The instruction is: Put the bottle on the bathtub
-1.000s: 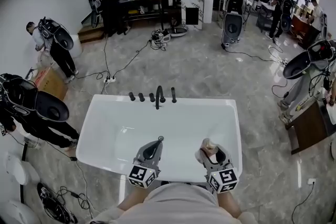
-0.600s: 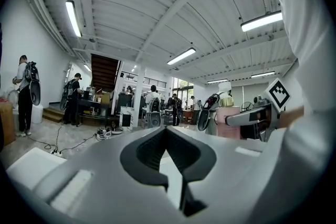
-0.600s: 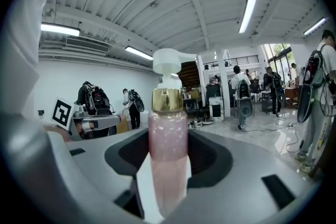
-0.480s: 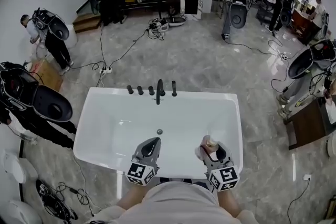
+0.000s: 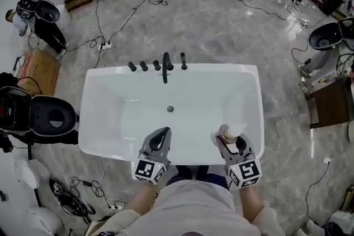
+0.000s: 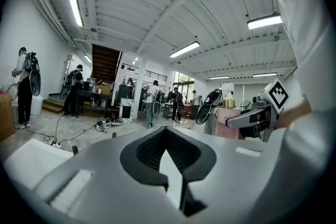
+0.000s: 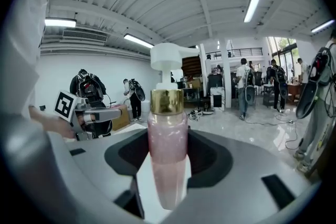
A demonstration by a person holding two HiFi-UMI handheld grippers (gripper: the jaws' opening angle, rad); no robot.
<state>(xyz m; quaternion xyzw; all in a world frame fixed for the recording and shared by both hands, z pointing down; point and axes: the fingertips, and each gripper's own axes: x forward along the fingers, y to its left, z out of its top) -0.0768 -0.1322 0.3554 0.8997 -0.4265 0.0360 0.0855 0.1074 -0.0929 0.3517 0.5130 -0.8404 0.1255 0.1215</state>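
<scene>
Nearest me, my left gripper (image 5: pixel 162 136) hangs over the near rim of the white bathtub (image 5: pixel 105 153). Its fingers are pressed together at the tips with nothing between them. My right gripper (image 5: pixel 225 138) sits beside it, its fingers pinching the bottle (image 7: pixel 167 144). The bottle has a pink see-through body, a gold collar and a white pump, and it stands upright in the grip. From the head view it hangs over the tub's near right corner, just inside the right rim, and I cannot tell whether it touches anything below.

The basin is bare glossy white with a small round drain (image 5: pixel 170 109) in the middle. On the far rim stand a black faucet (image 5: pixel 166 67) and a row of black knobs (image 5: pixel 144 66). Around the tub the floor (image 5: pixel 221 36) is polished grey marble-look tile with black cables (image 5: pixel 116 30) trailing across it. A cardboard box (image 5: pixel 37 72) stands at the left, and people (image 5: pixel 41 19) stand further off.

Against half a second ago, the head view has tipped down, so less of the far room shows. The right gripper has drifted toward the right rim with the same hold on the bottle, and the left has barely moved
</scene>
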